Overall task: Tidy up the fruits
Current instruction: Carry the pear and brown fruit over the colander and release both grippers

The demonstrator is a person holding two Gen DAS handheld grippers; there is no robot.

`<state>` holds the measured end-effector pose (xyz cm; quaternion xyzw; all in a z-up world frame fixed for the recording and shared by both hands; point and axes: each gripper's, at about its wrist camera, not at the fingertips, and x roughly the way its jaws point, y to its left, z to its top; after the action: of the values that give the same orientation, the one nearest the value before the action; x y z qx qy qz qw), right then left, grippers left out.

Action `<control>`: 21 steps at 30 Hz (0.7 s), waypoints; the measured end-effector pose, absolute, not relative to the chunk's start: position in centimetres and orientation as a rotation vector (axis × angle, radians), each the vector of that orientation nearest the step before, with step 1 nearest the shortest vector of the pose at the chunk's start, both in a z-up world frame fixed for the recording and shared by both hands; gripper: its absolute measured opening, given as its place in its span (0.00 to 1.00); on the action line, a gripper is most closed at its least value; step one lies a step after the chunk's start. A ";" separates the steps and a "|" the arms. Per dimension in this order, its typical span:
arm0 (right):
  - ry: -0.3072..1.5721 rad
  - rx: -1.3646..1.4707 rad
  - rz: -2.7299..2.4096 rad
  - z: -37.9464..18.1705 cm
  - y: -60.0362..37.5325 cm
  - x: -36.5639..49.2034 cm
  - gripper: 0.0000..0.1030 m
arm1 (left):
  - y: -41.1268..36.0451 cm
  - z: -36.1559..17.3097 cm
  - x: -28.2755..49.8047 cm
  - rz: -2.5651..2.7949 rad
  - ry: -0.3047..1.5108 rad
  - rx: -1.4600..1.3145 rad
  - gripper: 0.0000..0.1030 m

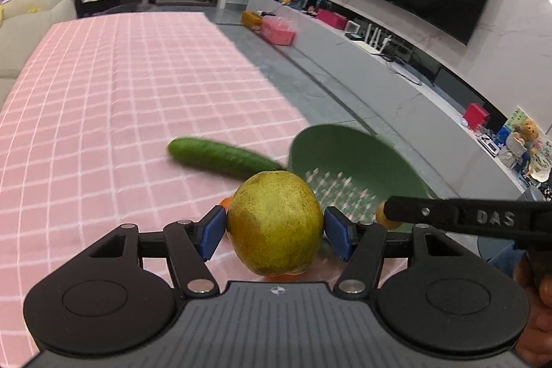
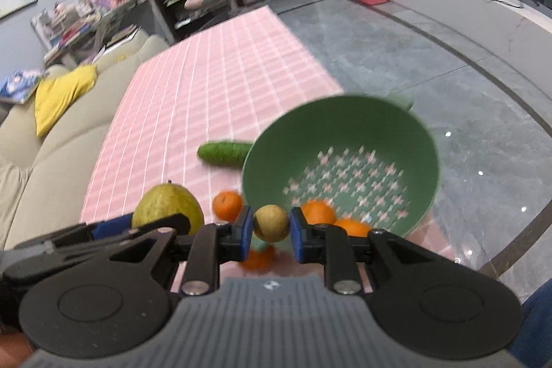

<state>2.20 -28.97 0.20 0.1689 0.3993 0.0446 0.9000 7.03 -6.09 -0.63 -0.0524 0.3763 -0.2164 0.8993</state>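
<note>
Left hand-held gripper [image 1: 275,231] is clamped wide on a green-yellow pear [image 1: 275,223], blue pads pressed to both flanks, fruit clear of the pink checked cloth [image 1: 138,112] covering the desk. Right hand-held gripper [image 2: 268,228] is nearly closed on a small brownish-yellow round fruit [image 2: 271,222], kind unclear, pads touching both sides. Green colander [image 2: 339,161] sits at about 1 o'clock of the right gripper, tilted, rim near the desk's right edge; two oranges [image 2: 319,212] show just at its near rim, whether inside or in front I can't tell. A third orange [image 2: 226,204] lies loose at 11 o'clock of the small fruit, a fourth blurred below it. Cucumber [image 1: 220,157] lies beyond, at 11 o'clock of the pear. Likely step: carry both fruits to the colander. Do well: keep squeeze steady, go in one at a time so the grippers don't collide, lower before release, pear centred so the colander doesn't tip.
</note>
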 end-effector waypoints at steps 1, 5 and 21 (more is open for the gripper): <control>0.821 0.356 0.077 0.3 -29.4 2.6 0.18 | -6.7 -0.3 7.3 -0.461 0.773 -0.099 0.70; 0.830 0.389 -0.002 -0.1 -31.2 4.3 0.18 | -9.5 0.8 8.3 -0.509 0.758 -0.053 0.70; 0.955 0.474 -0.144 -4.5 -35.1 6.5 0.25 | -14.5 -1.4 9.7 -0.511 0.900 0.079 0.71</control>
<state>6.51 -35.09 -4.48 0.2259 0.4546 -0.0687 0.8588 9.72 -14.54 -1.36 0.0379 0.4301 -0.2443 0.8682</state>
